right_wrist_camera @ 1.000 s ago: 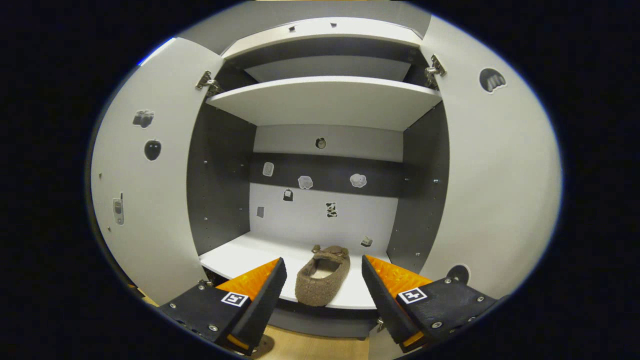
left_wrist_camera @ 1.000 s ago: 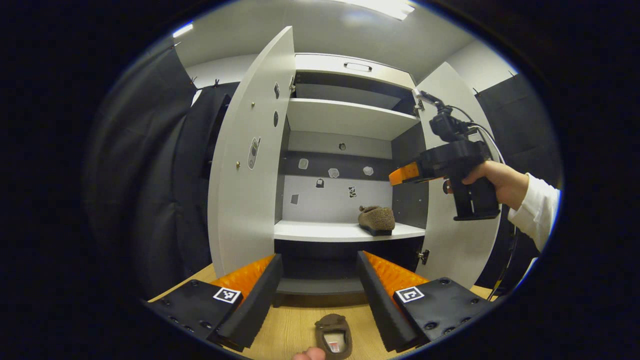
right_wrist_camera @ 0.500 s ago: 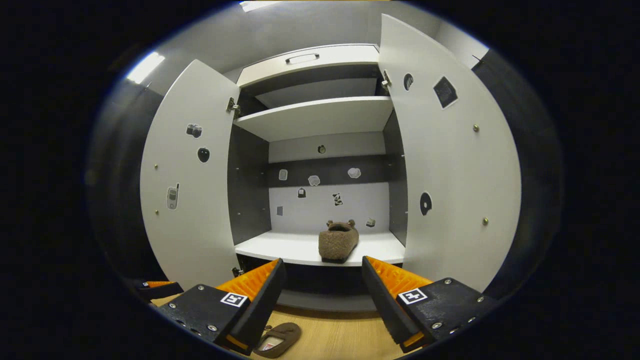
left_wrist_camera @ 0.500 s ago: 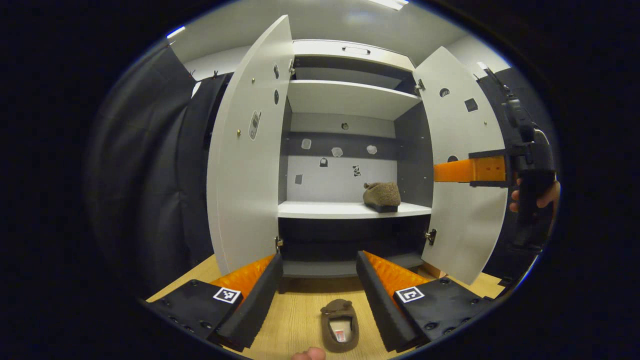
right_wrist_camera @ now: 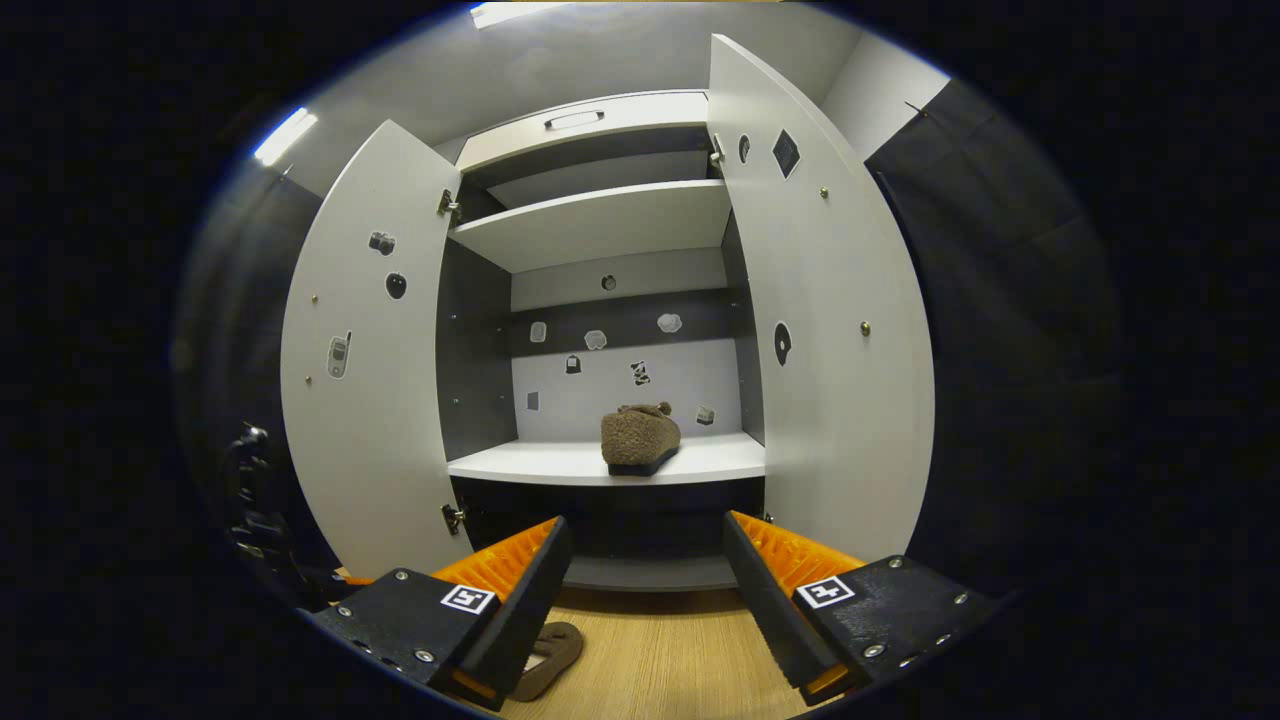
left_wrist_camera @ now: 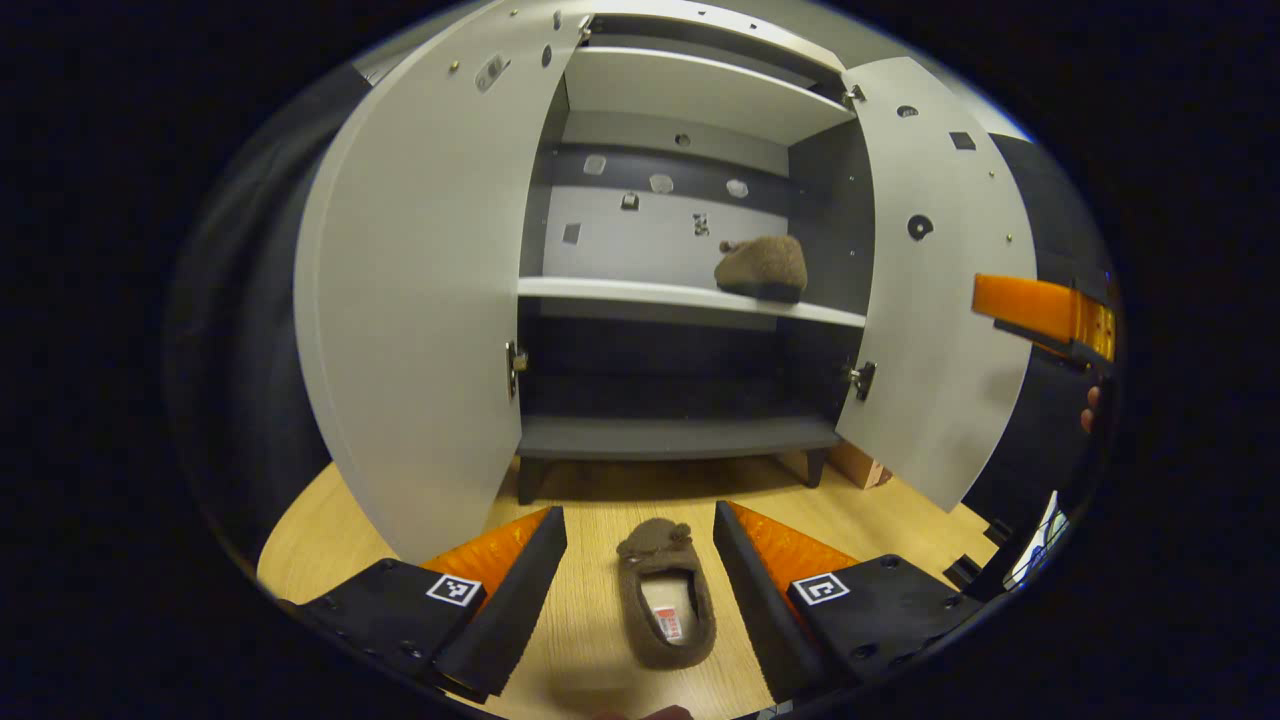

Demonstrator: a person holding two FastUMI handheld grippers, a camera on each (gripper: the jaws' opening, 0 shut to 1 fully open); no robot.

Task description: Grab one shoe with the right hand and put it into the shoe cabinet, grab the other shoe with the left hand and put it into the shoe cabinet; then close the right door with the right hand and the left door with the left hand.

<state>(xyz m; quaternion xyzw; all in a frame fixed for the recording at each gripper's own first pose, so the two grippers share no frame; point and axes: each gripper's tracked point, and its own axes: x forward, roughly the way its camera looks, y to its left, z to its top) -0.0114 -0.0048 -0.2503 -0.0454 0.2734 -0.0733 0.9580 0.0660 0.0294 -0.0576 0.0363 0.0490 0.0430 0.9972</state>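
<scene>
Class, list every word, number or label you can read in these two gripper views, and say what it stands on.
None can be read.
Label inside the floor slipper: too blurred.
Stickers on the cabinet's back wall and doors: pictures, no legible words.
Square markers on the left gripper and right gripper: patterns, not text.

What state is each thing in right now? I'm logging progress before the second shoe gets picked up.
Left door: open.
Right door: open.
Shoe on the shelf: already inside the cabinet, upright.
Shoe on the floor: not yet grabbed, lying between the left fingers, opening up.
Left gripper: open, around the floor shoe without touching it.
Right gripper: open, empty.
</scene>
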